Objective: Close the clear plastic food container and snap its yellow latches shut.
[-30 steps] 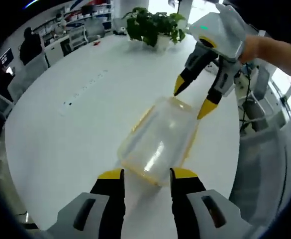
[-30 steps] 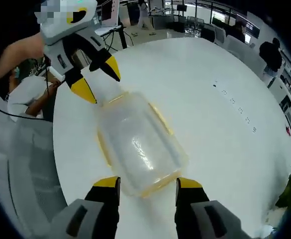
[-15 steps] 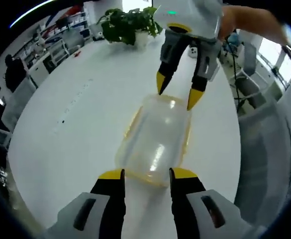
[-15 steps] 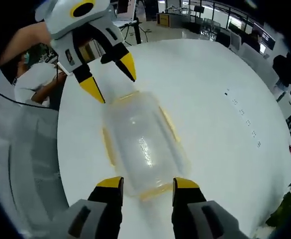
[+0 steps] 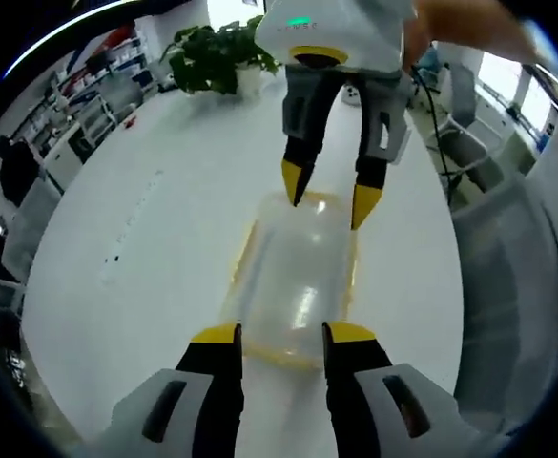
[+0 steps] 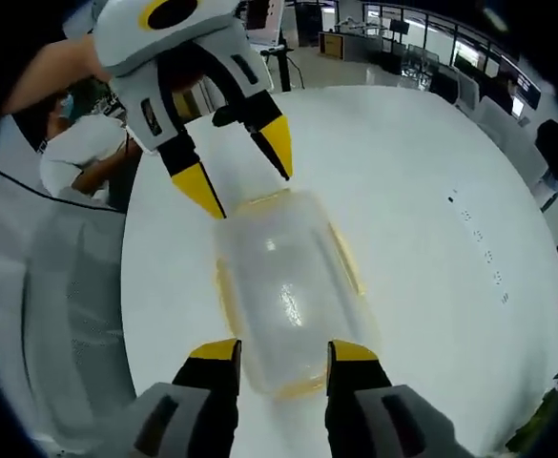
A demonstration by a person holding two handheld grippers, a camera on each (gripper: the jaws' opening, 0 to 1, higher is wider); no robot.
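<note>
A clear plastic food container (image 5: 296, 277) with yellow latches lies lid-on, lengthwise on the white round table (image 5: 155, 239). My left gripper (image 5: 279, 334) is open at its near short end, yellow tips just before the rim. The right gripper (image 5: 323, 197) comes in from the far side, open, tips over the container's far end. In the right gripper view the same container (image 6: 283, 291) runs away from my right gripper (image 6: 283, 351), open at the near end, while the left gripper (image 6: 242, 164) hangs open over the far end. Yellow side latches (image 6: 343, 258) lie along the long edges.
A potted plant (image 5: 207, 59) stands at the table's far edge. Grey chairs (image 5: 507, 277) stand by the table's right side in the left gripper view. A person (image 6: 78, 153) sits beyond the table's edge. Desks and shelves fill the background.
Both views have swung so the two grippers now face each other straight along the container. Each gripper has drawn closer to its end. The container has stayed put.
</note>
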